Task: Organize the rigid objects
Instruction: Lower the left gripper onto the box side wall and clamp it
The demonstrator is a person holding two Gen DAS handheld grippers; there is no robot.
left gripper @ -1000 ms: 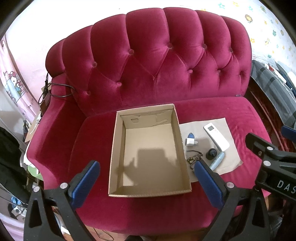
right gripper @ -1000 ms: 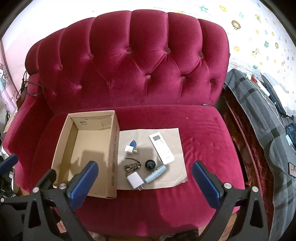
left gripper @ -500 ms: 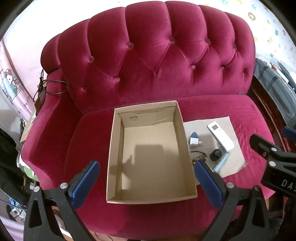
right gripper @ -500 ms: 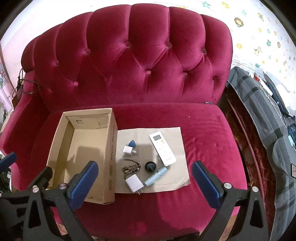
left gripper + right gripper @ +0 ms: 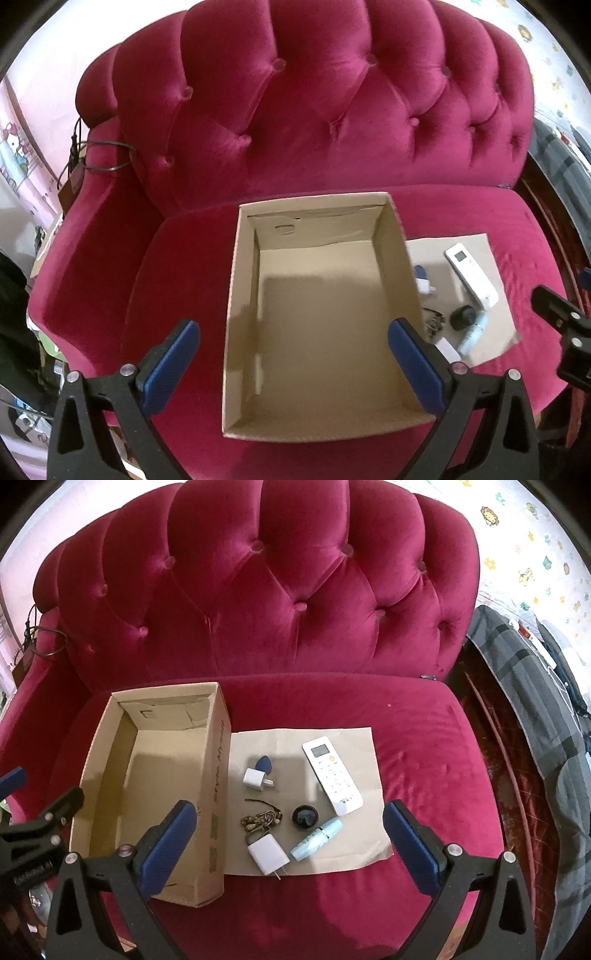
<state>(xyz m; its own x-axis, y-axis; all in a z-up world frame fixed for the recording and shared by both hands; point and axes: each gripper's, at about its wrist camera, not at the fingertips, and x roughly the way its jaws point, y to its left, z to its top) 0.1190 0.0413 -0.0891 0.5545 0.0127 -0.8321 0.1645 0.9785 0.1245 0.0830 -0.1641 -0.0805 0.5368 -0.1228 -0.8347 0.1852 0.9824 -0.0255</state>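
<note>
An empty cardboard box (image 5: 236,295) (image 5: 218,775) sits on the red sofa seat. Right of it, a brown paper sheet (image 5: 362,746) carries a white remote (image 5: 332,775) (image 5: 472,275), a small white plug (image 5: 255,777) with a blue tag (image 5: 263,763), a key bunch (image 5: 262,818), a black round cap (image 5: 305,816), a larger white charger (image 5: 269,853) and a pale blue tube (image 5: 317,839). My left gripper (image 5: 295,365) is open above the box's near end. My right gripper (image 5: 288,845) is open above the near edge of the paper, empty.
The tufted sofa back (image 5: 258,590) rises behind. The left armrest (image 5: 88,236) carries a dark cable (image 5: 99,158). A grey checked blanket (image 5: 546,709) lies to the right of the sofa.
Both grippers have moved closer to the sofa seat. The box and the objects on the paper look larger. Nothing was picked up.
</note>
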